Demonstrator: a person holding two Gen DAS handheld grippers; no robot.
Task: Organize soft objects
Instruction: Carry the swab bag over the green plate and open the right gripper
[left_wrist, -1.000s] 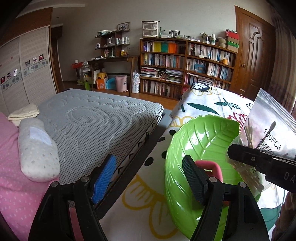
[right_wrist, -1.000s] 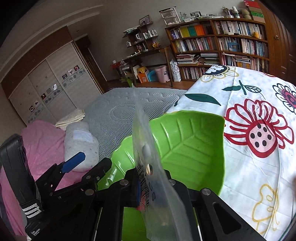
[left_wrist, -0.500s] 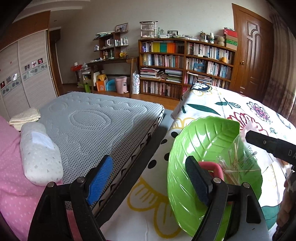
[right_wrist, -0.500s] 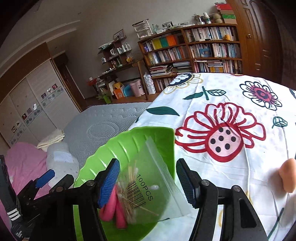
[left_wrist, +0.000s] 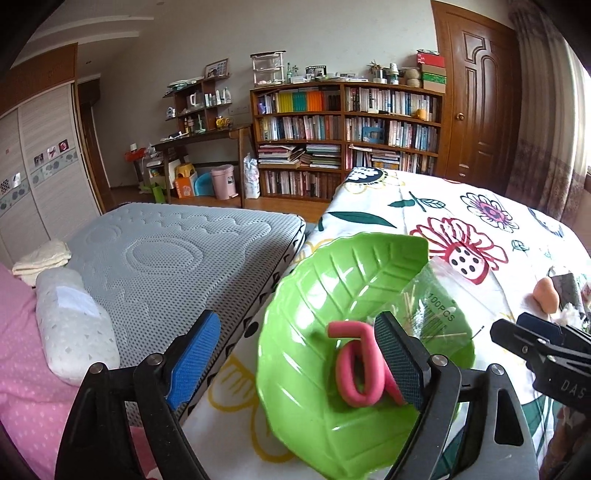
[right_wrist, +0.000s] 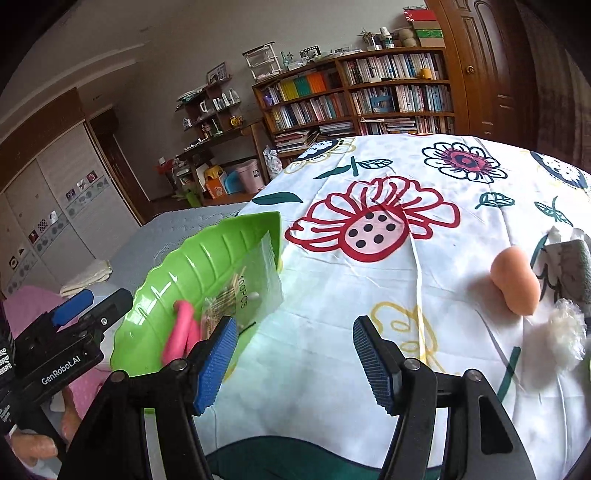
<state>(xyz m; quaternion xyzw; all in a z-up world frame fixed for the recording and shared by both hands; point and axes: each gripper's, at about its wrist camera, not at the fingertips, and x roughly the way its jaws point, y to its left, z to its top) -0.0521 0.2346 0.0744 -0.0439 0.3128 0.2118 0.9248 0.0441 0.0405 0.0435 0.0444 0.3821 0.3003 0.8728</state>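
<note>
A green leaf-shaped tray (left_wrist: 314, 295) (right_wrist: 207, 258) sits at the left edge of the flowered tablecloth. In it lie a pink foam curler (left_wrist: 356, 369) (right_wrist: 177, 328) and a clear bag of cotton swabs (left_wrist: 436, 314) (right_wrist: 251, 291). My left gripper (left_wrist: 295, 362) is open and empty, its right finger over the tray beside the curler. My right gripper (right_wrist: 291, 362) is open and empty above the cloth, just right of the tray. A peach sponge (right_wrist: 515, 282) (left_wrist: 546, 291), a white fluffy ball (right_wrist: 565, 332) and a grey pad (right_wrist: 569, 266) lie at the right.
The flowered tablecloth (right_wrist: 369, 295) covers the table. A grey mattress (left_wrist: 166, 258) with a pillow (left_wrist: 74, 325) lies left of the table, with pink bedding (left_wrist: 22, 369) nearer. Bookshelves (left_wrist: 347, 140) and a door (left_wrist: 476, 103) stand at the back.
My right gripper opened and let the swab bag drop into the green tray, then drew back to the right. The left gripper stayed open by the tray.
</note>
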